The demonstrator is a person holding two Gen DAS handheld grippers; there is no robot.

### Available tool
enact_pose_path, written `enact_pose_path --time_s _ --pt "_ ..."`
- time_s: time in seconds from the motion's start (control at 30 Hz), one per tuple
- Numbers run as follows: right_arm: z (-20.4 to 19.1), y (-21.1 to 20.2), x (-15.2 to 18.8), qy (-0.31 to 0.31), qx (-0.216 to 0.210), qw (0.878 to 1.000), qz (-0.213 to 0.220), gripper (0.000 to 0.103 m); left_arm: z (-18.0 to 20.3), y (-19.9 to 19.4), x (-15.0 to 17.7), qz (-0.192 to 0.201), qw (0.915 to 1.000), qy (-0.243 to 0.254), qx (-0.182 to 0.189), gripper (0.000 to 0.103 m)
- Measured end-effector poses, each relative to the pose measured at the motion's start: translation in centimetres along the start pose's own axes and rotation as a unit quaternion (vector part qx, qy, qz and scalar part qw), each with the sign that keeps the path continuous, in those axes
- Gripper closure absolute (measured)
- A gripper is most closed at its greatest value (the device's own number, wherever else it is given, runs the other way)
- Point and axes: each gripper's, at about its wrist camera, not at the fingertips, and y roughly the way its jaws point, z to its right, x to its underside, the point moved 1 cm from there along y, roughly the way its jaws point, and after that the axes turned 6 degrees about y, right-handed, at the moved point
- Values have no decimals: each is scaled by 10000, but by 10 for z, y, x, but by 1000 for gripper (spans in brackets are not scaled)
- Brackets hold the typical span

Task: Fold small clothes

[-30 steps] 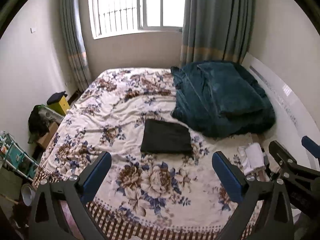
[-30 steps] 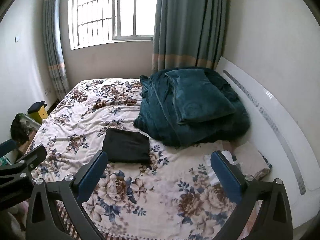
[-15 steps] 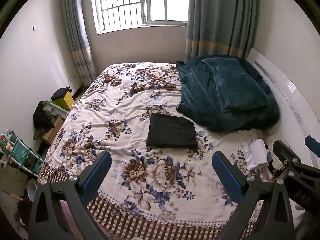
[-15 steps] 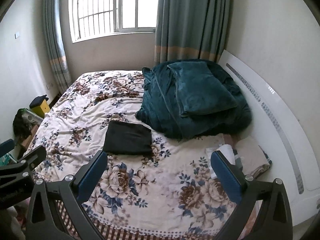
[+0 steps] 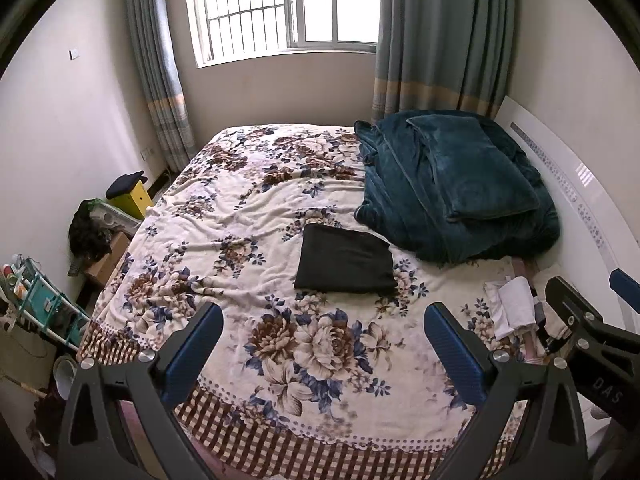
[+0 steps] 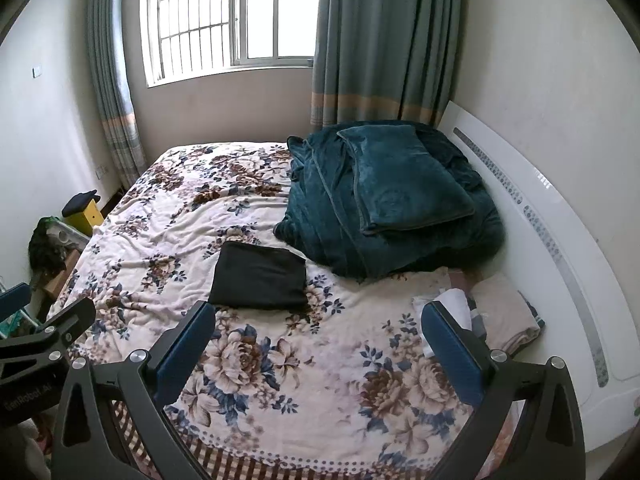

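1. Off the bed's left edge, a yellow box (image 5: 130, 199) stands on the floor with a dark item on top, and a dark bundle (image 5: 86, 230) lies just beside it, nearer the foot.
2. The left tool (image 5: 322, 346) hangs above the foot edge of the bed (image 5: 224, 216), its blue pads (image 5: 192, 354) set wide apart and holding nothing.
3. The black folded garment (image 5: 346, 260) lies flat near the middle of the floral bedspread, a neat rectangle. In the left wrist view its long axis runs across the picture, roughly parallel to the foot edge, with its right end slightly farther away. It touches neither tool.
4. Just right of the garment, and beyond it, a heap of teal blankets (image 5: 456, 188) fills the bed's far right part against the white headboard (image 6: 552, 248).
5. The right tool (image 6: 316, 344) also hangs over the foot edge, pads (image 6: 450, 354) spread wide, gripping nothing.
6. At the near right corner of the bed lie small white folded cloths (image 5: 514, 306) and a beige folded piece (image 6: 506, 314), close to the headboard.
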Motion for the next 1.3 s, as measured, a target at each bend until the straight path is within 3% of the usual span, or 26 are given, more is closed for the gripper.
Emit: enact_pose_path --time_s 1.3 --pt "6 -4 6 19 -17 10000 -4 0 -9 -7 6 133 9993 -232 -244 0"
